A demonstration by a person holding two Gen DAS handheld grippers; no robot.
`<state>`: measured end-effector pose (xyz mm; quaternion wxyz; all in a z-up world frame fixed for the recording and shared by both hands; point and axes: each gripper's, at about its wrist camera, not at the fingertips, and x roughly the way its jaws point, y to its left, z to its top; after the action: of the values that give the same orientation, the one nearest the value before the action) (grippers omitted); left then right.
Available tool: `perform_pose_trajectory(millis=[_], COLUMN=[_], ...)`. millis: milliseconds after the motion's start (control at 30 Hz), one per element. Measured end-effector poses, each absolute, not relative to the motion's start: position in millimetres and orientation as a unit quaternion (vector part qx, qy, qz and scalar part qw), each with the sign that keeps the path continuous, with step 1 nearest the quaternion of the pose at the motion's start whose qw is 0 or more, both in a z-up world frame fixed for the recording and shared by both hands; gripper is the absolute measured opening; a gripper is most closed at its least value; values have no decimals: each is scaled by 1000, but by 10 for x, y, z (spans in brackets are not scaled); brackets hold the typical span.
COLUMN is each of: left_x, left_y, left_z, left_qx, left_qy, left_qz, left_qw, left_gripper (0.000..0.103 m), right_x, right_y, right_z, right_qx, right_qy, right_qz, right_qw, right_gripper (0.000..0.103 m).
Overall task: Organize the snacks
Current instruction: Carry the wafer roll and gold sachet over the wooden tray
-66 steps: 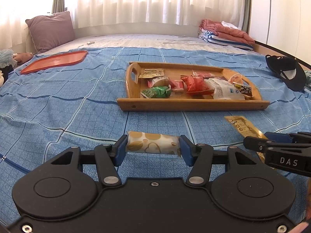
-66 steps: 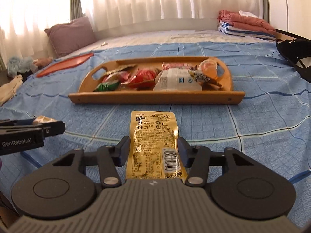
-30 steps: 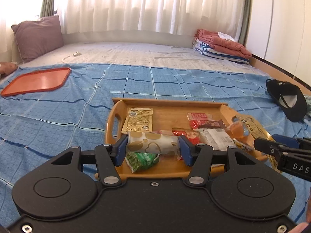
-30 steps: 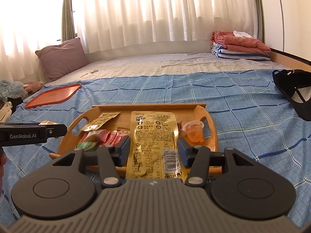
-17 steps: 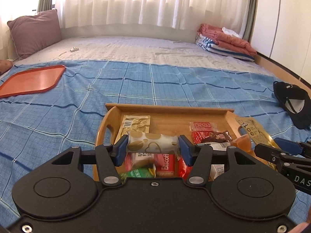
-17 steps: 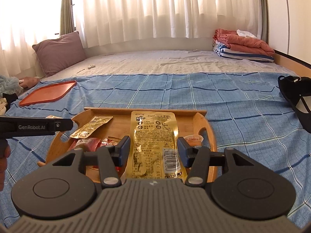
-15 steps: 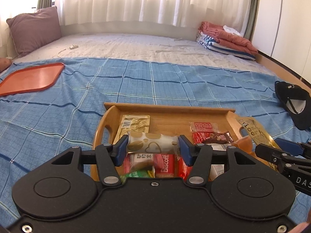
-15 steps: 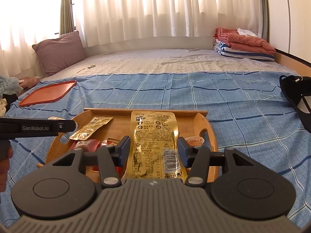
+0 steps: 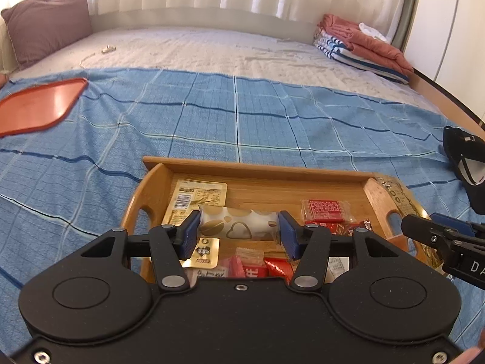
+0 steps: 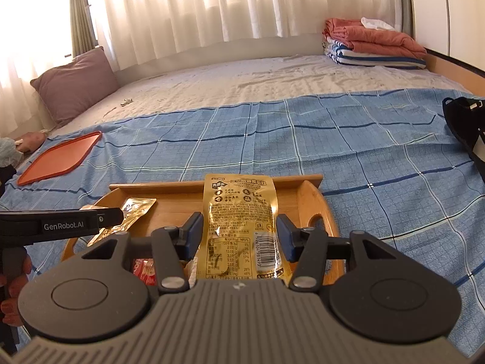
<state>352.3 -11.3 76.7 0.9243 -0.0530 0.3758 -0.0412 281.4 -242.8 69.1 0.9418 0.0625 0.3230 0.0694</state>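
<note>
Snack packets (image 9: 323, 210), perhaps biscuits, fill wooden tray (image 9: 251, 170).

Bed with blue plaid blanket (image 9: 272, 115) over its near half. On the blanket: wooden snack tray (image 9: 254, 168), orange tray (image 9: 39, 106), black cap (image 9: 466, 163). Farther back on the bare bedding: purple pillow (image 9: 45, 21), folded laundry stack (image 9: 363, 45).

Counts: 1 wood tray (image 9: 256, 171), 1 orange tray (image 9: 39, 107), 1 pillow (image 9: 45, 21), 1 stack of folded blankets (image 9: 360, 47), 1 black cap (image 9: 466, 163). 2 grippers, left (image 9: 239, 234) w/ 1 heart-print snack (image 9: 238, 227), right (image 10: 239, 233) w/ 1 gold pouch (image 10: 241, 227). Loose in wood tray approx. 6 packets showing: 2 gold (image 9: 197, 197), approx. 4 red (image 9: 324, 210); rest hidden, can't count.
</note>
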Motion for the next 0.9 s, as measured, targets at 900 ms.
perform_pose_trajectory(millis=[900], left_x=[4147], left_y=[-396], left_z=[341], left_qx=[-21], left_qy=[410], left_qz=[-32], left_qw=[911], left_gripper=[52], right_x=[3502], right_y=[-2417], right_z=[312], right_qx=[47], right_qy=[380], right_qz=[50], right_qw=[923], right_gripper=[56])
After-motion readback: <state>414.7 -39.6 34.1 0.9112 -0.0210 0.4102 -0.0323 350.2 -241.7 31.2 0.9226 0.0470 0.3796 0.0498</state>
